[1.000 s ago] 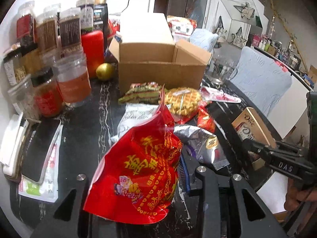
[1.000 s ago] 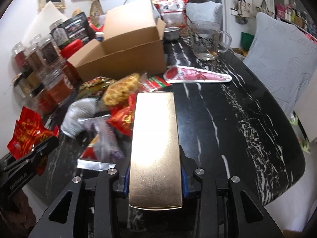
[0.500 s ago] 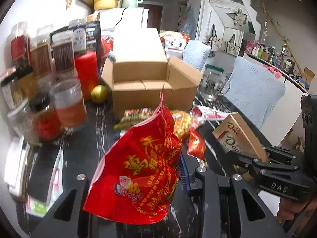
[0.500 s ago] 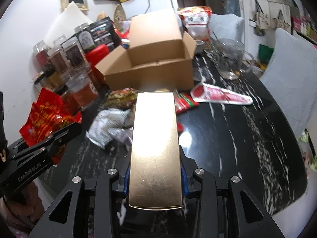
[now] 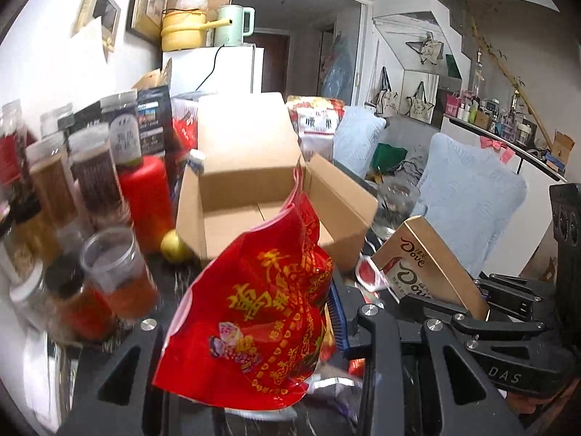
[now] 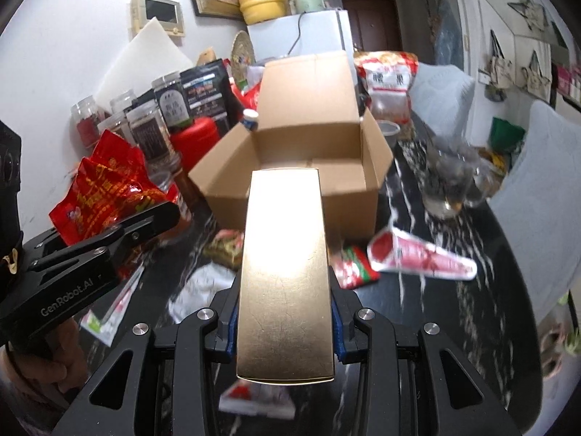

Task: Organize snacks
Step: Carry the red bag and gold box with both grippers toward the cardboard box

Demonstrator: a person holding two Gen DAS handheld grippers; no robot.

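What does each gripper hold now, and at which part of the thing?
The left gripper holds the red snack bag by its lower end. The right gripper clamps the gold chocolate box across the two long sides, near its near end.

Jars (image 5: 90, 181) left of cardboard box (image 5: 268, 196)

Red snack bag (image 5: 254, 312) hides the left tool's (image 5: 250, 330) left pad. Gold box (image 6: 285, 272) covers the cardboard box's (image 6: 348, 189) front wall. Jar (image 5: 120, 276) labels blurred, unreadable.
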